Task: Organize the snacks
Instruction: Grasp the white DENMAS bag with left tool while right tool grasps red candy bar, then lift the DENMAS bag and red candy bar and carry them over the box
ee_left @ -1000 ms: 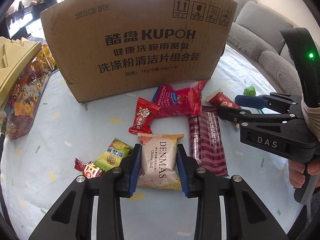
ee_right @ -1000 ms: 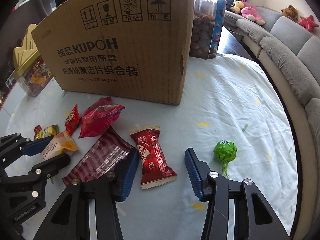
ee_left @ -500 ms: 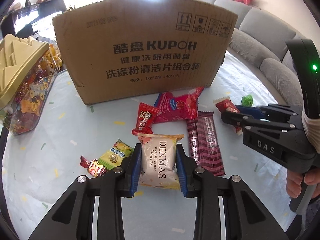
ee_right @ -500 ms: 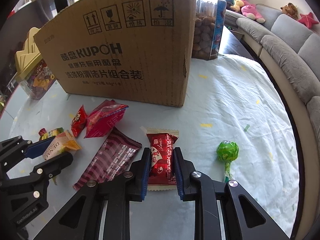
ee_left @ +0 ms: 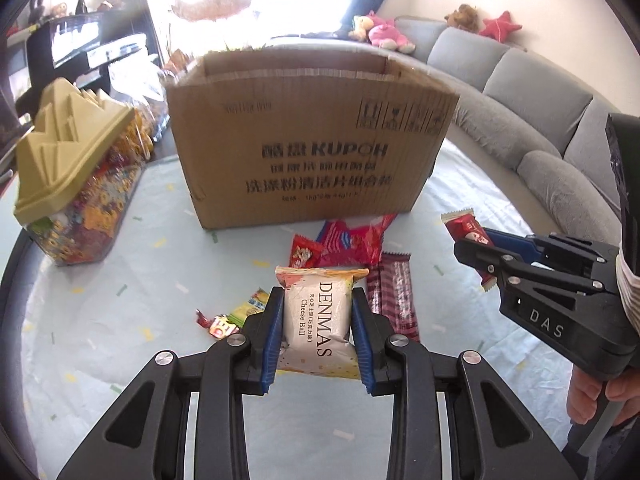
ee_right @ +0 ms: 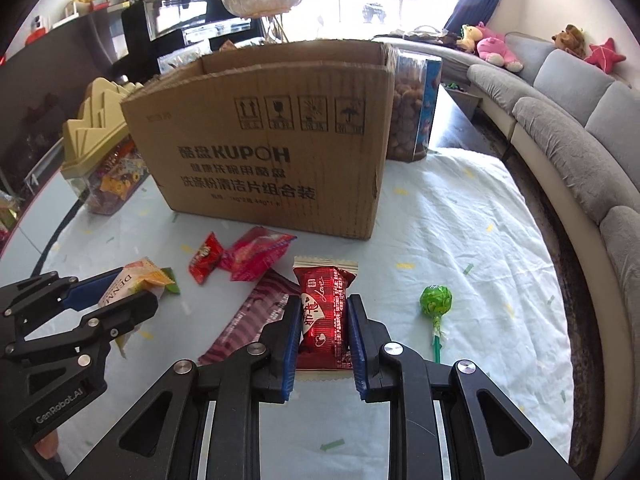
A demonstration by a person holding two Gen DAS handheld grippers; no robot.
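My left gripper (ee_left: 318, 308) is shut on a white DENMAS cheese ball packet (ee_left: 320, 320), held above the table. A dark red candy packet (ee_right: 323, 312) is clamped in my right gripper (ee_right: 323, 314), also lifted off the cloth. Each gripper shows in the other's view: the right gripper (ee_left: 474, 246) with its red packet (ee_left: 464, 230) at the right, the left gripper (ee_right: 128, 292) with the white packet (ee_right: 132, 280) at the left. An open cardboard box (ee_left: 308, 148) stands behind the snacks. On the table lie a maroon striped bar (ee_left: 394, 296), red packets (ee_left: 352, 240) and small candies (ee_left: 236, 316).
A green lollipop (ee_right: 435, 304) lies right of my right gripper. A clear jar with a yellow-green lid (ee_left: 76, 184) stands at the left, and another snack jar (ee_right: 412, 108) sits behind the box. A grey sofa (ee_right: 568, 128) curves along the table's right edge.
My right gripper closed on the dark red packet and lifted it. The left gripper rose with the white packet. Both views now look over the box's rim.
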